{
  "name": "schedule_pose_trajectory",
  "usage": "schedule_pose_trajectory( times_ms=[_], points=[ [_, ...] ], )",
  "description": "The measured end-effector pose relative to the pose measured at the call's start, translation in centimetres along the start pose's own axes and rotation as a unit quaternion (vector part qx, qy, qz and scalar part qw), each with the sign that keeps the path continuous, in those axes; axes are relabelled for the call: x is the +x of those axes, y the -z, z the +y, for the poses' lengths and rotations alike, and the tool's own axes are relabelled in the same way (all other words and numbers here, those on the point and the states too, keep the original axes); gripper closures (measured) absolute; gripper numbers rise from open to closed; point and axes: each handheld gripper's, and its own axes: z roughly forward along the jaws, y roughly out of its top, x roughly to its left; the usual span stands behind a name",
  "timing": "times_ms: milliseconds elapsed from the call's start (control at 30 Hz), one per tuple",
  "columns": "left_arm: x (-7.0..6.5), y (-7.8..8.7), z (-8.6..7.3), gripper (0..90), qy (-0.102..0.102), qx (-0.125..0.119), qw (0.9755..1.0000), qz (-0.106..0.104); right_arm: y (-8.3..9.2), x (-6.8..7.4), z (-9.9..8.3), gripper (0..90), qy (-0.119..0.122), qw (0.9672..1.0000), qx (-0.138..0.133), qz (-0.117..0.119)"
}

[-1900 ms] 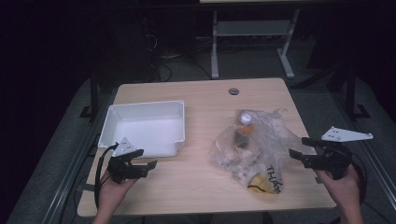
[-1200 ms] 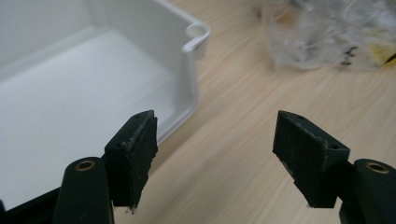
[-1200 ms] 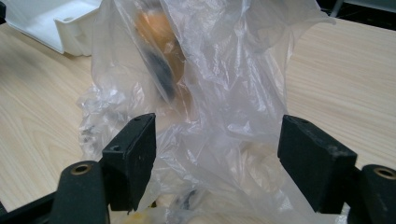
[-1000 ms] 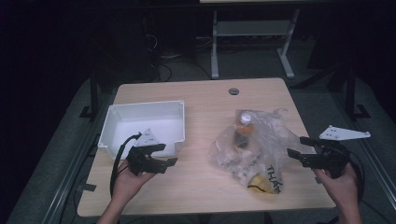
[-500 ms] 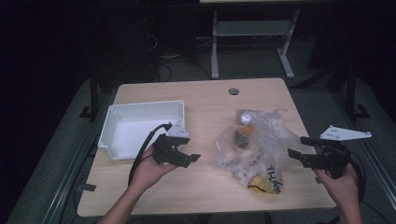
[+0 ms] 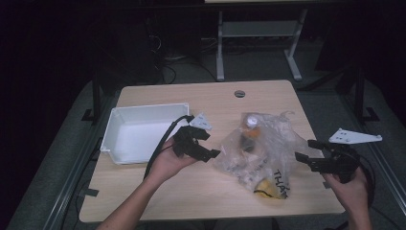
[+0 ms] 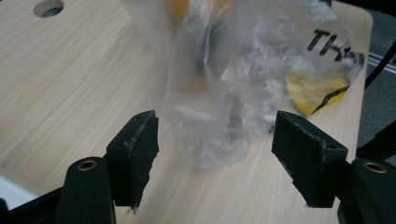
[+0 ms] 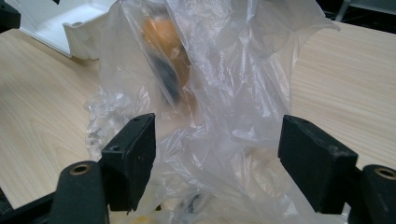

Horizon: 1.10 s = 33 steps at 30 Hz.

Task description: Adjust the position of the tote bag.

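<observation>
A crumpled clear plastic bag point(image 6: 261, 151) lies on the wooden table point(image 6: 215, 100), right of centre, with orange, dark and yellow items inside and black lettering on it. My left gripper point(image 6: 214, 153) is open just at the bag's left edge; in the left gripper view point(image 7: 215, 140) the bag point(image 7: 233, 79) bulges between the jaws without touching them. My right gripper point(image 6: 301, 158) is open at the bag's right side; in the right gripper view point(image 8: 217, 154) the plastic point(image 8: 219, 84) fills the space between the jaws, with an orange object point(image 8: 163, 37) inside.
A white rectangular tray point(image 6: 139, 132) stands empty at the table's left, also seen in the right gripper view as the tray point(image 8: 70, 23). A cable hole point(image 6: 239, 93) sits near the far edge. Dark floor and a metal frame point(image 6: 253, 33) lie beyond the table.
My left gripper has travelled right from the tray's front edge to the bag's left side. The right gripper has stayed in place by the bag.
</observation>
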Motion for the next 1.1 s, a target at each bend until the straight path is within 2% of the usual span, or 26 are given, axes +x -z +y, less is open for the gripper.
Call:
schedule_pose_trajectory(
  times_ms=[200, 733, 967, 1100],
  points=[
    [0.1, -0.9, 2.2, 31.1, -0.007, 0.001, 0.9999, -0.013, 0.1, -0.1, 0.0, 27.3, -0.002, 1.0, -0.001, 0.003],
    [0.3, -2.5, 7.8, 31.6, -0.033, 0.012, 0.9991, -0.024, 0.4, -0.3, 0.0, 27.3, -0.004, 1.0, -0.003, 0.004],
    [0.7, -3.5, 9.5, 31.5, -0.028, 0.023, 0.9989, -0.031, 0.4, -0.4, 0.0, 27.3, -0.005, 1.0, -0.005, 0.006],
    [0.9, -4.0, 10.3, 31.6, -0.037, 0.031, 0.9983, -0.032, 0.5, -0.4, 0.0, 27.3, -0.006, 0.9999, -0.006, 0.007]
  ],
)
